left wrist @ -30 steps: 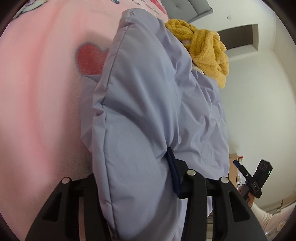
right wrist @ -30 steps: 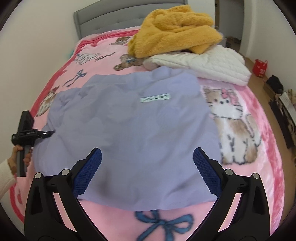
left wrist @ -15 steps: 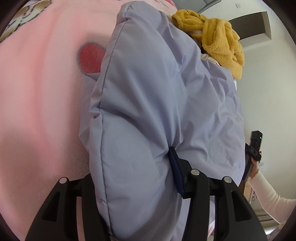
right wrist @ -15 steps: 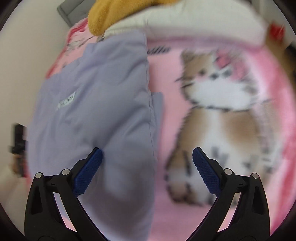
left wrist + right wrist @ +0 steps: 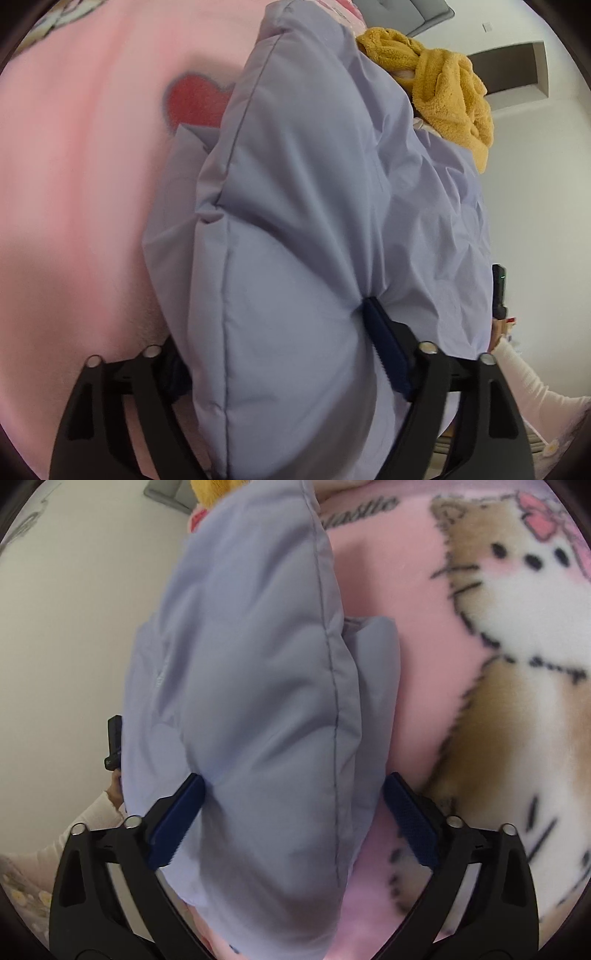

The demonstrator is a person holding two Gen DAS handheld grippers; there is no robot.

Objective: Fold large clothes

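A large padded lavender garment (image 5: 295,229) lies on the pink blanket. My left gripper (image 5: 284,354) is shut on its puffy near edge; the right blue pad (image 5: 384,343) presses into the fabric and the left pad is hidden behind it. In the right wrist view the same garment (image 5: 258,701) bulges between the open jaws of my right gripper (image 5: 291,819). Its blue pads (image 5: 410,823) stand wide on either side of the stitched edge. The left pad touches the fabric, the right pad stands apart over the blanket.
The pink blanket (image 5: 74,184) with a red heart (image 5: 195,103) and a cat print (image 5: 517,646) covers the bed. A mustard fleece garment (image 5: 443,92) lies past the lavender one. The other hand-held gripper shows at the far edge (image 5: 498,291).
My right gripper swung from above the spread garment down to its right edge, and the edge now sits between its open jaws. My left gripper kept its hold.
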